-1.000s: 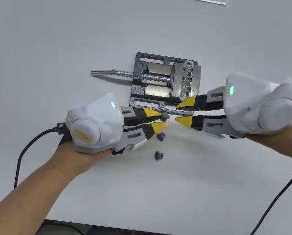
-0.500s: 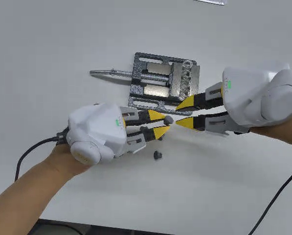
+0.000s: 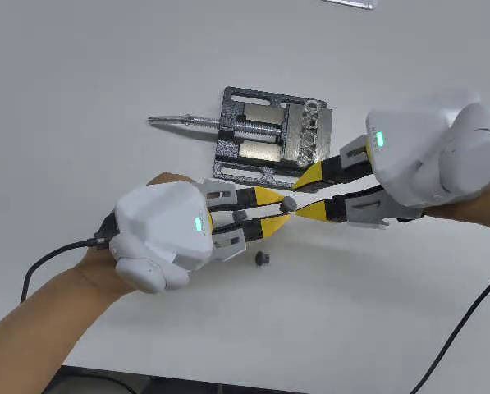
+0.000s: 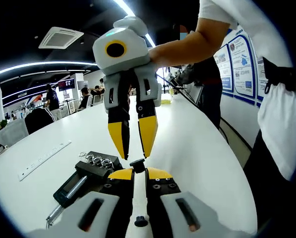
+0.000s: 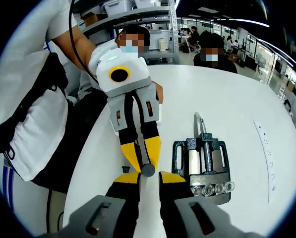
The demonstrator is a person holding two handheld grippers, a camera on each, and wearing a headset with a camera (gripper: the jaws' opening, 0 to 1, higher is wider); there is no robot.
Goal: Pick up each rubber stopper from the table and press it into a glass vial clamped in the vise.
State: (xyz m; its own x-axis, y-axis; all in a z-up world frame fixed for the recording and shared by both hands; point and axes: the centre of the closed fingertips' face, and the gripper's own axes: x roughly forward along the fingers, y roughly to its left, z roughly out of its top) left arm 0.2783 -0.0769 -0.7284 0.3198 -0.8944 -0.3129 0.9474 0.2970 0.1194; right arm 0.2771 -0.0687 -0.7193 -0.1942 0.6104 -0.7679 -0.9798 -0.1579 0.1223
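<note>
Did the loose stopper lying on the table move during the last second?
No. The loose stopper lies at the same spot relative to the vise.

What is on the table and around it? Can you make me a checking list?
Surface: white table.
Job's things: vise holding four glass vials; loose stopper on the table.
Clutter: ruler.
Grippers: left gripper shut on held stopper; right gripper open, tips beside it.
Cables: black cable by the left gripper; second cable at the right.
Surroundings: people and shelves behind.
</note>
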